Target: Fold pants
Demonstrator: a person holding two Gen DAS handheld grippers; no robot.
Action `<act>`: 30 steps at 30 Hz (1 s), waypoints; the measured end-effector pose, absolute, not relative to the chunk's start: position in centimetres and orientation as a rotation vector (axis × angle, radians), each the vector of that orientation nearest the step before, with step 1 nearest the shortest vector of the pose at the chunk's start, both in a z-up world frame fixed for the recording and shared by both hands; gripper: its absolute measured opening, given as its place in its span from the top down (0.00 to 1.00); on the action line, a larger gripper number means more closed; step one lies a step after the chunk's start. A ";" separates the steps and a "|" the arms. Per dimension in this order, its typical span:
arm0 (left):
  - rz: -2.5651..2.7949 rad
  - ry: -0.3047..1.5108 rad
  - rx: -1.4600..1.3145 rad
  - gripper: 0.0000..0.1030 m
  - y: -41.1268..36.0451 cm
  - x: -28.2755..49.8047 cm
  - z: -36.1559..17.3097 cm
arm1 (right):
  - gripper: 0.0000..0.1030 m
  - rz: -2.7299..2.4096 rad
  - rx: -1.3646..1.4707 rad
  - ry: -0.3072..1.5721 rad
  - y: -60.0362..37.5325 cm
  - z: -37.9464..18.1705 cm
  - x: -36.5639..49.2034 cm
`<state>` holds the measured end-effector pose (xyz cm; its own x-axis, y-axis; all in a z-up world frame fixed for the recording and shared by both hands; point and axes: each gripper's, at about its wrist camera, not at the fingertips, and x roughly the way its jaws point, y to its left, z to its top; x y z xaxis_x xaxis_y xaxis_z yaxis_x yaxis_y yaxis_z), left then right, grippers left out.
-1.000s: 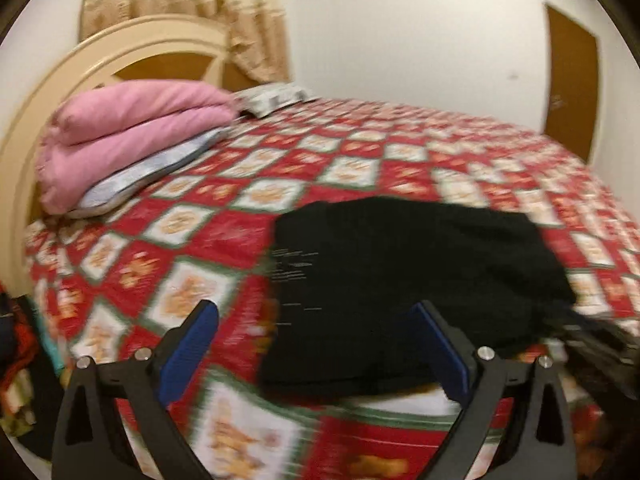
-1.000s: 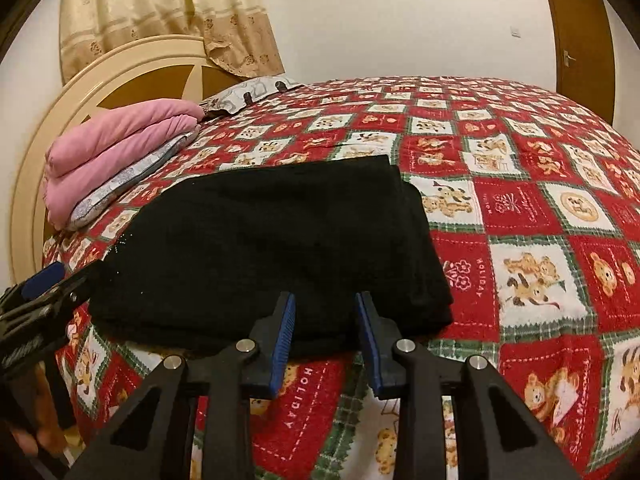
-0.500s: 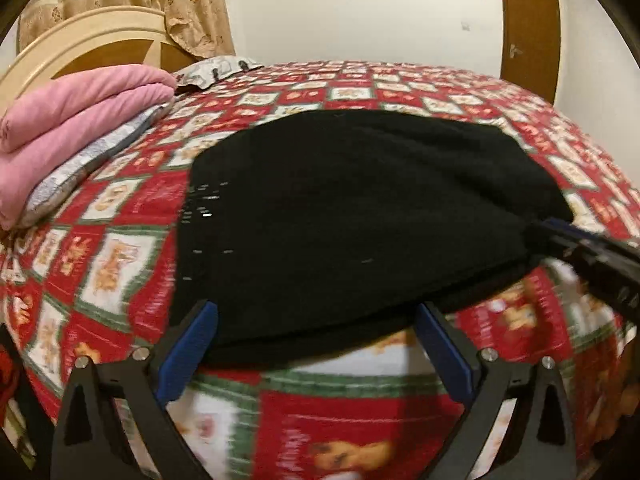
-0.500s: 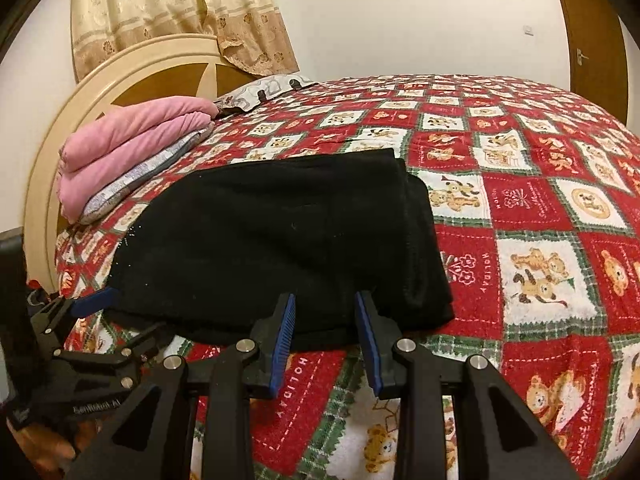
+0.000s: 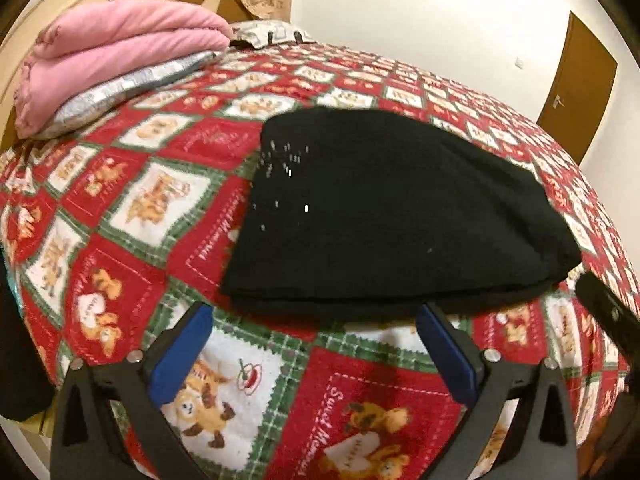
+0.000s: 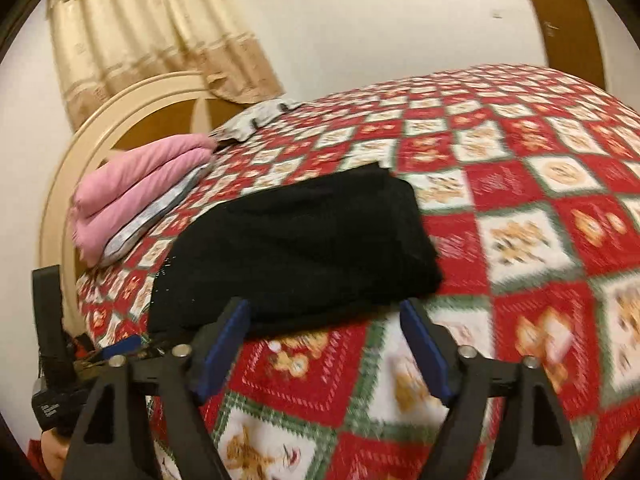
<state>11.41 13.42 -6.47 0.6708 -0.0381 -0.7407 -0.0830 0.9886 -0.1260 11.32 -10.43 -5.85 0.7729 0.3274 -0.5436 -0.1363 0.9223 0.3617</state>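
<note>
Folded black knit pants (image 5: 384,216) lie flat on red-green-white patchwork bear-print bedspread (image 5: 132,208), centre of frame in both views, near edge of bed. Left gripper (image 5: 316,344) at bottom of left view, blue-padded jaws spread wide, nothing between pads, tips just short of pants' near edge. Right gripper (image 6: 324,336) at bottom of right view; jaws have just been opening, now wide apart, nothing between them. Folded pink blanket (image 5: 116,52) on grey patterned pillow (image 5: 128,88), upper left, well apart from pants.
</note>
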 end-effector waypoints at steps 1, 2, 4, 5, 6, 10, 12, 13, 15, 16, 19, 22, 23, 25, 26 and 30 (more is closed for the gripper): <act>0.034 0.820 -0.137 0.00 13.2 11.0 -6.1 | 0.22 0.251 0.324 0.660 -10.6 -5.9 11.0; 0.047 0.801 -0.106 0.00 12.7 10.6 -5.5 | 0.22 0.244 0.335 0.685 -10.7 -6.0 10.7; 0.066 0.774 -0.056 0.00 12.0 9.8 -4.8 | 0.22 0.213 0.366 0.722 -11.3 -6.3 9.9; 0.072 0.760 -0.032 0.00 11.7 9.4 -4.4 | 0.22 0.213 0.389 0.727 -11.7 -6.3 9.5; 0.071 0.744 -0.009 0.00 11.4 8.9 -4.1 | 0.22 0.215 0.409 0.725 -12.0 -6.3 9.1; 0.061 0.684 0.044 0.00 10.5 6.9 -2.4 | 0.22 0.181 0.407 0.661 -12.4 -4.9 6.5; 0.047 0.671 0.040 0.00 10.4 6.3 -1.8 | 0.22 0.163 0.370 0.624 -12.1 -3.8 5.4; 0.041 0.667 0.037 0.00 10.4 6.1 -1.6 | 0.22 0.156 0.356 0.608 -12.0 -3.4 4.9; 0.039 0.657 0.037 0.00 10.2 5.3 -1.2 | 0.22 0.135 0.308 0.541 -11.5 -2.2 3.3; 0.040 0.649 0.039 0.00 10.1 4.8 -1.0 | 0.22 0.125 0.290 0.515 -11.3 -1.7 2.7; 0.058 0.618 0.060 0.00 9.8 3.7 -0.3 | 0.21 0.095 0.232 0.428 -10.7 0.0 0.7; 0.087 0.577 0.080 0.00 9.8 2.5 0.7 | 0.18 0.093 0.196 0.356 -10.4 1.6 -0.9; 0.087 0.566 0.076 0.00 9.8 2.2 1.0 | 0.17 0.092 0.188 0.342 -10.3 2.0 -1.3; 0.072 0.551 0.057 0.00 9.9 1.6 1.8 | 0.17 0.095 0.180 0.325 -10.2 2.6 -2.1; 0.070 0.552 0.053 0.00 9.9 1.3 2.1 | 0.17 0.098 0.183 0.319 -10.2 2.9 -2.5; 0.084 0.534 0.077 0.00 9.4 0.2 3.2 | 0.17 0.086 0.209 0.297 -10.7 3.6 -3.8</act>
<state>0.16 9.42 3.17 0.8575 0.0996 -0.5048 -0.0594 0.9937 0.0951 -3.82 -10.66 3.64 0.9528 0.1145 -0.2812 -0.0530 0.9747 0.2172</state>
